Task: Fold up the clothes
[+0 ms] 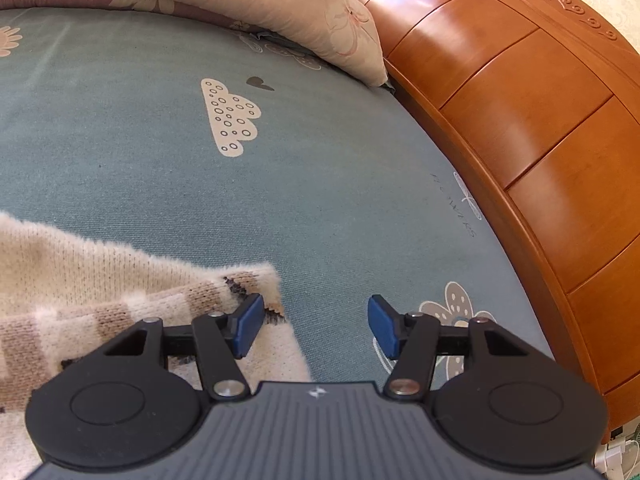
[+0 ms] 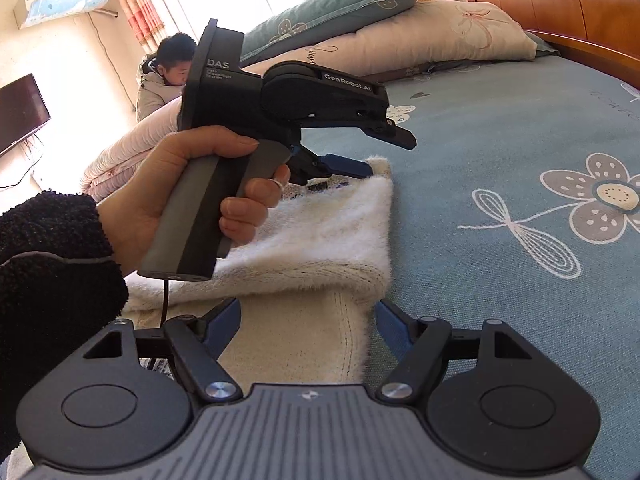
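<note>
A fluffy cream knit sweater [image 2: 312, 232] lies folded on the blue-green flowered bedsheet [image 2: 500, 128]. In the left wrist view its brown-striped corner [image 1: 132, 300] fills the lower left. My left gripper [image 1: 316, 326] is open. Its left pad [image 1: 250, 326] hangs over the sweater's corner, and its right pad is over bare sheet. In the right wrist view a hand [image 2: 168, 200] holds that left gripper [image 2: 380, 156] above the sweater's far edge. My right gripper [image 2: 308, 320] is open over the near edge of the sweater, with flat fabric lying below the gap.
A wooden headboard [image 1: 520, 120] runs along the right side of the bed. Two pillows [image 2: 420, 36] lie at the head. A rolled quilt [image 2: 132, 148] lies at the far left, with a person [image 2: 160, 76] sitting behind it. A television [image 2: 20, 112] hangs on the wall.
</note>
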The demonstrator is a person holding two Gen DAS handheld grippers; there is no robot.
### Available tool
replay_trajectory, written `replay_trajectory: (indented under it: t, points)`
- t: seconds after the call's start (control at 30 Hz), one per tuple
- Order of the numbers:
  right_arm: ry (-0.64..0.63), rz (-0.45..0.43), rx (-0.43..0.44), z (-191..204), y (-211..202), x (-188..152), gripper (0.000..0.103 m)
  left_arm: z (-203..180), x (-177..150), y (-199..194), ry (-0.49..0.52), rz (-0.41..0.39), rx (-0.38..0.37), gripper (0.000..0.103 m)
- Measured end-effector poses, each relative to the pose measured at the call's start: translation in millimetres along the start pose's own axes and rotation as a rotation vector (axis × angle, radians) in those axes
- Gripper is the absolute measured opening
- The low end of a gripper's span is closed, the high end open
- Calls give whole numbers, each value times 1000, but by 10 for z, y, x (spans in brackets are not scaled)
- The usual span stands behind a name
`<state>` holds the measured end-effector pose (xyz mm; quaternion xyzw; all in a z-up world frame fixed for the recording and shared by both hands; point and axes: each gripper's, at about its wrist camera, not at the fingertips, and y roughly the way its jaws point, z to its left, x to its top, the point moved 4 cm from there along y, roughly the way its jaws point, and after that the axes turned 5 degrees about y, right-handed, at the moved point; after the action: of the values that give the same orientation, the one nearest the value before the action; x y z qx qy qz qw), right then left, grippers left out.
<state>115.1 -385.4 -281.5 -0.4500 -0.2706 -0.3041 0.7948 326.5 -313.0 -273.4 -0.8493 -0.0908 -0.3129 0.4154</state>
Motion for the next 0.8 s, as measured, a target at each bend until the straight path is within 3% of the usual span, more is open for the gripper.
replay_trajectory:
  t: [0.1, 0.2, 0.3, 0.47, 0.53, 0.63, 0.8]
  points:
    - [7, -8, 1, -7, -14, 11, 78, 24, -31, -165, 35, 13, 22, 61]
    - [11, -12, 6, -1, -22, 17, 78, 128, -74, -172, 64, 20, 105, 61]
    - [7, -12, 10, 15, -28, 22, 78, 274, -79, -137, 11, 7, 147, 61]
    - [5, -21, 3, -12, -84, 25, 81, 103, -96, -283, 14, -9, 87, 61]
    - [14, -22, -1, -32, -96, 22, 81, -47, -181, -317, 25, 17, 8, 61]
    - [13, -18, -4, -27, -92, 14, 81, -263, -372, -273, 92, 71, -39, 62]
    - [2, -17, -5, -1, -93, 12, 81, -301, -536, -194, 105, 104, -16, 63]
